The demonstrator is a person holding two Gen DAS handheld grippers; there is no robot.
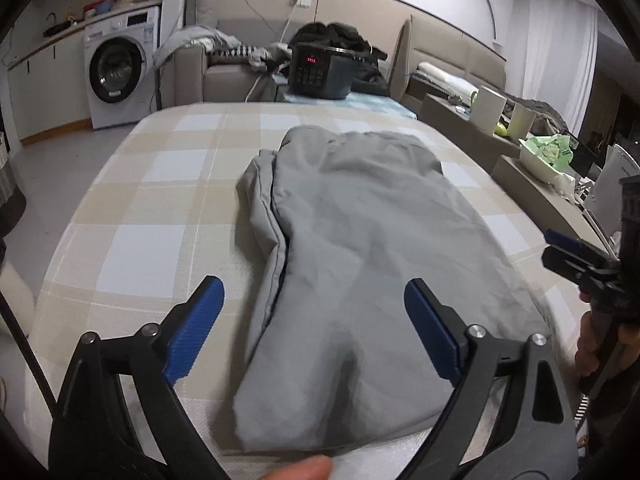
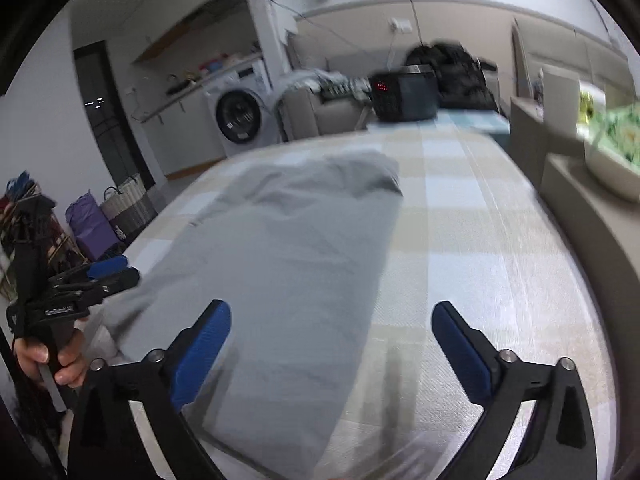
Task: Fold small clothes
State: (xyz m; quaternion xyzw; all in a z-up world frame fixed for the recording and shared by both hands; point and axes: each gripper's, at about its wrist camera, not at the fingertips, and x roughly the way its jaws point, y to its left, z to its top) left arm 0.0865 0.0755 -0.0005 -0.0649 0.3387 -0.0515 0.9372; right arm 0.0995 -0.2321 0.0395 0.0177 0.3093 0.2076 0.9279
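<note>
A grey garment [image 1: 352,248] lies folded lengthwise on the checked bed cover [image 1: 132,240], a doubled edge running along its left side. My left gripper [image 1: 314,300] hovers above its near end, open, blue pads wide apart with nothing between them. In the right wrist view the same grey garment [image 2: 288,264] lies left of centre. My right gripper [image 2: 332,314] is open over the garment's right edge and the bed cover [image 2: 480,248], holding nothing. Each gripper shows at the edge of the other's view, held by a hand [image 2: 60,360].
A black appliance with a red display [image 1: 320,70] stands at the bed's far end before a sofa with piled clothes. A washing machine [image 1: 120,80] is at the back left. A ledge [image 1: 540,184] with cups and a bowl runs along the right. Baskets [image 2: 128,204] stand on the floor.
</note>
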